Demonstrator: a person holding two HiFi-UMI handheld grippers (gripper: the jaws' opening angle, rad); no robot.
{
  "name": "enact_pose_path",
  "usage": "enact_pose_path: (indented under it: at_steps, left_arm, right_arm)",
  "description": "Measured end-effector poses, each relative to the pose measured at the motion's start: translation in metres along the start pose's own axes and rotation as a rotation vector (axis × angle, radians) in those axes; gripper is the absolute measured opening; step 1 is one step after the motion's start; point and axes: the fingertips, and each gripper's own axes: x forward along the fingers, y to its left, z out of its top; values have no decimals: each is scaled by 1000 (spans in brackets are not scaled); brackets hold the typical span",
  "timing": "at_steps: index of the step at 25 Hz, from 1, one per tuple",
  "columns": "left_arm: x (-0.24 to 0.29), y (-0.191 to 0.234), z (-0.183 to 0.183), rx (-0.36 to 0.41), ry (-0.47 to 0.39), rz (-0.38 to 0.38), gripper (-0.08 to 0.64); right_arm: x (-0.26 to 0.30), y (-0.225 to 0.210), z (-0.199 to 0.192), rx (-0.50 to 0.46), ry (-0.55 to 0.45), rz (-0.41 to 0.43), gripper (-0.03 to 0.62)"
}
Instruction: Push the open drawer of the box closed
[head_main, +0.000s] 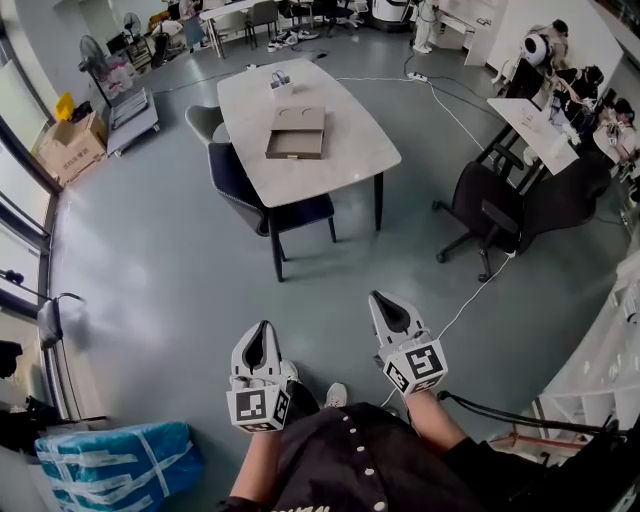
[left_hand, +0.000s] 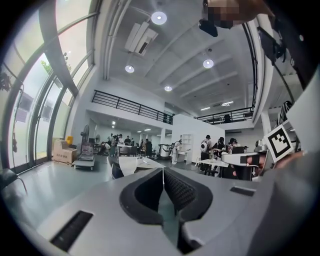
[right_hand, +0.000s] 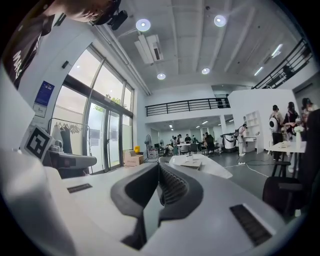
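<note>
A flat brown box (head_main: 296, 133) with its drawer pulled open lies on the white table (head_main: 350, 150), far ahead of me; it also shows small in the right gripper view, box (right_hand: 192, 162). My left gripper (head_main: 264, 327) is held low near my body, jaws closed together, nothing between them. My right gripper (head_main: 377, 297) is beside it, also shut and empty. Both point toward the table from a few steps away. In the gripper views the left gripper (left_hand: 162, 170) and right gripper (right_hand: 159, 161) show tips meeting.
A dark blue chair (head_main: 262, 205) is tucked at the table's near side, a grey chair (head_main: 203, 120) at its left. A black office chair (head_main: 488, 215) stands right, with a white cable (head_main: 470, 300) on the floor. A blue wrapped bundle (head_main: 115, 462) lies at lower left.
</note>
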Motion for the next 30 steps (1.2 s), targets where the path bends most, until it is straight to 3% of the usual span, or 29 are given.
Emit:
enact_pose_path:
  at_steps: [15,30]
  left_arm:
    - [84,30,12,-9,-18,-46,17]
    - [187,99,33,-22,-10,-85,17]
  right_arm:
    - [73,-33,9,-12,-8,-36,-2]
    - [189,-54,22,-23,14,-60,-2]
